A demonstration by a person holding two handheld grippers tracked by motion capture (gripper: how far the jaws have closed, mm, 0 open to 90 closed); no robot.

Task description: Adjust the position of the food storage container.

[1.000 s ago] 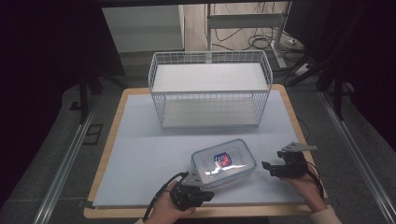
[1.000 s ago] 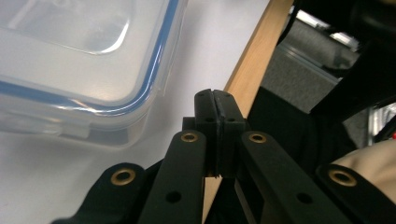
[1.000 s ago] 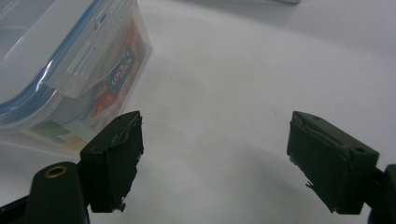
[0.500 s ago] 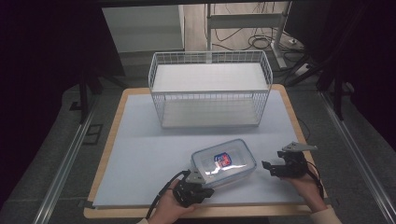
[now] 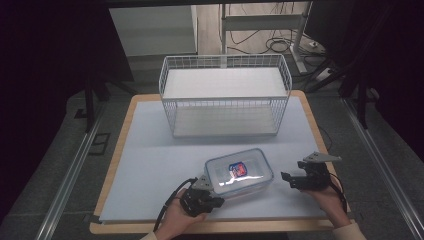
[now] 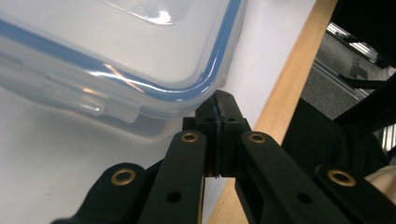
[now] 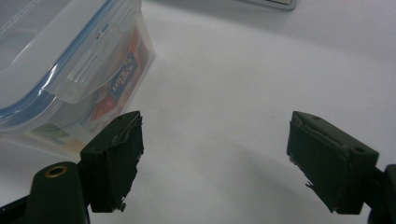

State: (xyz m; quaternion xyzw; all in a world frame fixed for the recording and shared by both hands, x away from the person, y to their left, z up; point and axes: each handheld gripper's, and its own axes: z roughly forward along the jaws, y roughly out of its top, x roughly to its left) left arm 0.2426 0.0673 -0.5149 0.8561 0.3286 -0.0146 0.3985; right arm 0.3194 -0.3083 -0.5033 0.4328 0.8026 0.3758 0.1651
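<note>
A clear plastic container point(image 5: 239, 174) with a blue-sealed lid and a red label lies on the white mat near the front of the table. My left gripper point(image 5: 214, 194) is at its near-left corner. In the left gripper view the jaws are shut together with nothing between them, and my left gripper point(image 6: 219, 101) has its tips just under the rim of the container point(image 6: 140, 51). My right gripper point(image 5: 287, 179) rests on the mat to the right of the container, a short gap away. In the right gripper view my right gripper point(image 7: 215, 140) stands open and empty, with the container point(image 7: 70, 60) off its left jaw.
A white wire basket point(image 5: 225, 95) stands at the back of the mat. The wooden table edge point(image 5: 315, 125) frames the mat, and bare mat lies between basket and container. Dark floor and metal rails flank the table.
My left gripper has crept slightly toward the container's near corner. The right gripper and the container have stayed where they were.
</note>
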